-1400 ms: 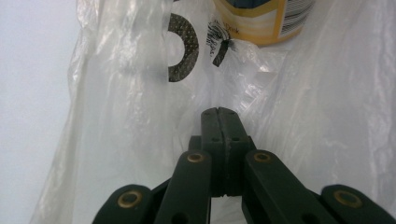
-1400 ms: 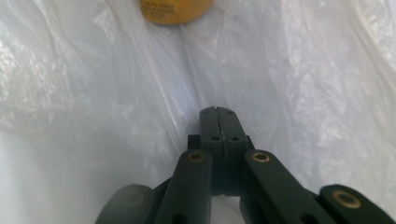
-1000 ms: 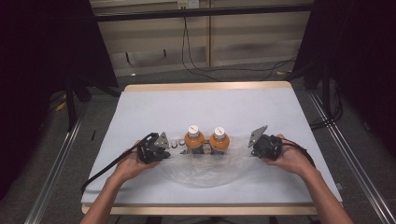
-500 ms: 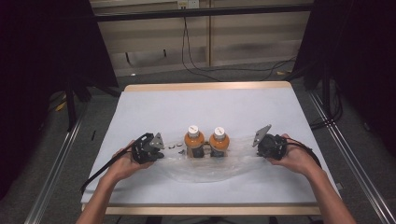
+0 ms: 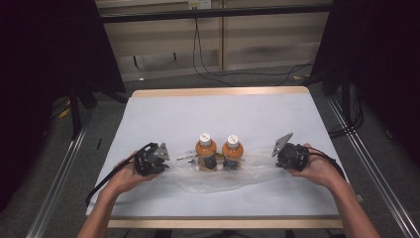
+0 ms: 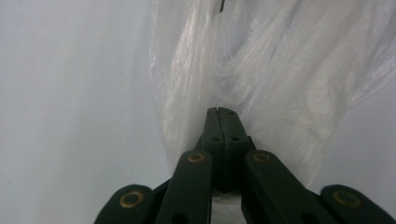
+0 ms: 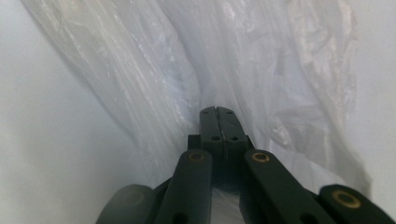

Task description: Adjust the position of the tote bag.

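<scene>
With both grippers (image 5: 163,161) (image 5: 277,154) clamped on the plastic bag (image 5: 218,179), the two bottles (image 5: 206,151) (image 5: 232,150) could be toppled if it is tugged unevenly.

In the high view the lower parts of both bottles (image 5: 206,151) sit behind crumpled clear plastic bag (image 5: 223,176), and their labels are too small to read. In the left gripper view, the bag (image 6: 261,70) runs off the top edge (a dark sliver there cannot be identified). The small items (image 5: 184,157) left of the bottles are too tiny to name.
</scene>
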`<control>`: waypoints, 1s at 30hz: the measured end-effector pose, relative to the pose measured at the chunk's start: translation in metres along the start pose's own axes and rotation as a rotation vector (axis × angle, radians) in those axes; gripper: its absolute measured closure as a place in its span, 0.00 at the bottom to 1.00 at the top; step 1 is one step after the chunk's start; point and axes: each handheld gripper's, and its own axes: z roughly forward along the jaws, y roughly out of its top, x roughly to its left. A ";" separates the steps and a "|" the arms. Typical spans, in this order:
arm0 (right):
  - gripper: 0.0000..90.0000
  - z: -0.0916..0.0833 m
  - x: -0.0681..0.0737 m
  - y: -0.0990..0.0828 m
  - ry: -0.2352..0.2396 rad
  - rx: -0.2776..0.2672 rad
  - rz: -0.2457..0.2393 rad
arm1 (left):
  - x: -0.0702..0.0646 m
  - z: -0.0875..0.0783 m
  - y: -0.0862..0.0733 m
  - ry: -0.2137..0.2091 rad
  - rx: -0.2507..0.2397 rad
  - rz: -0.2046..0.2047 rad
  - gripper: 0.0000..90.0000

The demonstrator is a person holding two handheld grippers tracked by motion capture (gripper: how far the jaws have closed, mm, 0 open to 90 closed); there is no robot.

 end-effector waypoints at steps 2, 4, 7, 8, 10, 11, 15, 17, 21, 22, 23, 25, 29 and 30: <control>1.00 -0.001 -0.001 -0.002 0.007 -0.003 0.006 | 0.000 0.000 0.000 -0.003 0.002 -0.001 1.00; 1.00 -0.001 -0.001 -0.003 0.009 -0.006 0.009 | 0.000 0.000 0.000 -0.002 0.007 0.007 1.00; 1.00 -0.001 0.000 -0.004 0.004 -0.005 0.015 | 0.001 -0.001 -0.001 -0.003 0.011 0.011 1.00; 1.00 -0.001 0.000 -0.004 0.003 -0.008 0.009 | 0.001 -0.001 -0.002 -0.002 0.011 0.009 1.00; 1.00 -0.002 -0.001 -0.006 0.009 -0.014 0.011 | 0.003 -0.001 -0.003 -0.013 -0.002 -0.003 1.00; 1.00 -0.002 -0.001 -0.006 0.007 -0.019 0.016 | 0.003 -0.002 -0.004 -0.013 -0.003 -0.001 1.00; 1.00 -0.002 -0.002 -0.009 0.020 -0.032 0.025 | 0.004 -0.002 -0.005 -0.022 -0.007 -0.011 1.00; 1.00 -0.003 -0.001 -0.011 0.029 -0.036 0.051 | 0.005 -0.003 -0.008 -0.030 -0.010 -0.012 1.00; 1.00 -0.002 -0.001 -0.012 0.013 -0.051 0.037 | 0.009 -0.004 -0.010 -0.055 -0.026 -0.028 1.00; 1.00 -0.002 0.000 -0.012 0.006 -0.045 0.026 | 0.011 -0.003 -0.012 -0.073 -0.045 -0.047 1.00; 1.00 -0.002 0.000 -0.011 0.003 -0.048 0.026 | 0.012 -0.003 -0.014 -0.073 -0.065 -0.053 1.00; 1.00 -0.002 -0.001 -0.012 0.006 -0.059 0.032 | 0.013 -0.004 -0.016 -0.092 -0.105 -0.084 1.00; 1.00 -0.001 -0.002 -0.013 0.016 -0.093 0.049 | 0.015 -0.007 -0.017 -0.108 -0.160 -0.108 1.00; 1.00 -0.002 -0.003 -0.013 0.021 -0.103 0.053 | 0.017 -0.008 -0.017 -0.115 -0.172 -0.112 1.00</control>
